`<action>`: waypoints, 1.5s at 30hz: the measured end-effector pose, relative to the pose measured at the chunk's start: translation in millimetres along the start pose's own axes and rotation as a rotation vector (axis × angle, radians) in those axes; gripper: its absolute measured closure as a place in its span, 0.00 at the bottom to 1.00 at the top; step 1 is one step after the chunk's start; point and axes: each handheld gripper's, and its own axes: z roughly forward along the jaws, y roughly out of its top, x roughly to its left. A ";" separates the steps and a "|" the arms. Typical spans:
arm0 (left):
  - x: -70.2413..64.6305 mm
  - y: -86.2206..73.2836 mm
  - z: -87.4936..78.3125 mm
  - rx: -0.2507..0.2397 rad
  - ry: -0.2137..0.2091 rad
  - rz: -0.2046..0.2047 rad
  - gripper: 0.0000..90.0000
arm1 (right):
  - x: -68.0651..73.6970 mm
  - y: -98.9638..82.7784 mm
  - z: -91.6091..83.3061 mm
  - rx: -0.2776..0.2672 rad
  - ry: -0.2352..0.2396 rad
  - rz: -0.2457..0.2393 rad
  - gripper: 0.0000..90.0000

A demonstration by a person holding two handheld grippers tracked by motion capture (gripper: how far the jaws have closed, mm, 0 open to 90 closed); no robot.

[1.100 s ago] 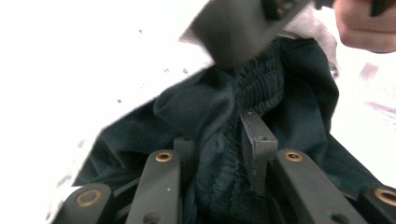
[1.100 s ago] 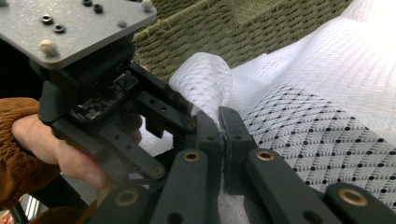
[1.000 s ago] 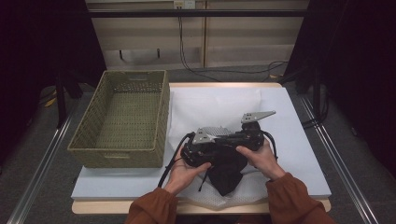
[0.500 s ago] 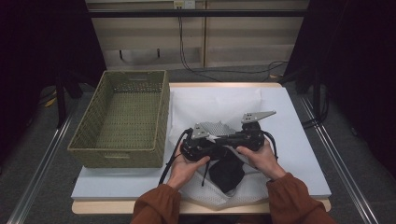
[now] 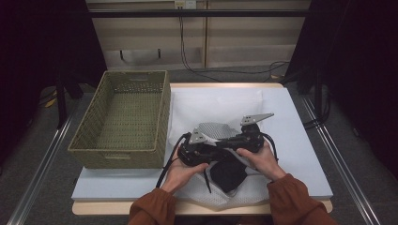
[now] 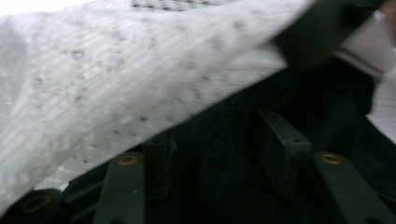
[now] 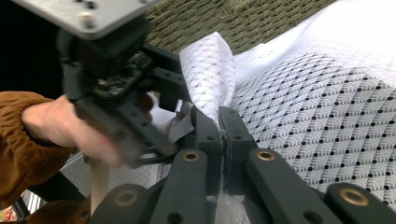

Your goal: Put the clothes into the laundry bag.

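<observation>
Two grippers work a white mesh bag (image 5: 220, 194) at the table's (image 5: 300, 140) near edge, right of the wicker basket (image 5: 123, 119). The right gripper (image 7: 219, 122) is clenched on the bag's rim. The left gripper (image 6: 219, 149) has just been opening, its pads apart around dark cloth (image 5: 228, 172) inside the bag. Judged progress: cloth is bagged; the basket remains unfilled.

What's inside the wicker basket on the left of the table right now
Nothing visible: the wicker basket shows only its bare woven floor in the high view. The strip of floor just behind its near wall is hidden by that wall, so something small could lie there.
</observation>
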 end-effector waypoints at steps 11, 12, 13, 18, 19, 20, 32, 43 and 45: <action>-8.3 -6.0 -34.9 -0.062 -0.076 0.006 0.47 | -2.8 -1.7 -1.0 0.002 -0.010 -0.001 0.97; -11.3 -9.0 -33.8 -0.053 -0.088 0.034 0.47 | -2.8 -1.7 -1.0 0.002 -0.010 -0.001 0.97; -14.5 -12.1 -32.3 -0.047 -0.090 0.045 0.45 | -2.9 -1.7 -0.1 0.003 -0.012 -0.001 0.97; -22.9 -18.3 -13.7 0.023 -0.138 0.077 0.40 | -1.3 -1.4 0.4 0.008 -0.011 -0.005 0.97; -24.3 -18.9 -9.1 0.037 -0.151 0.081 0.40 | -1.0 -1.3 0.5 0.007 -0.011 -0.005 0.96; -25.2 -19.1 -7.0 0.048 -0.153 0.081 0.39 | -1.1 -1.3 0.0 0.007 -0.010 -0.011 0.96; -37.2 -23.5 7.0 0.101 -0.212 0.124 0.22 | -0.9 -1.7 -1.1 0.009 -0.013 -0.008 0.97; -33.9 -19.5 15.8 0.164 -0.205 0.175 0.63 | -1.5 -2.6 1.7 0.019 -0.011 -0.005 0.97; -35.7 -20.5 17.4 0.152 -0.181 0.135 0.69 | -1.7 -2.7 1.4 0.022 -0.011 -0.011 0.97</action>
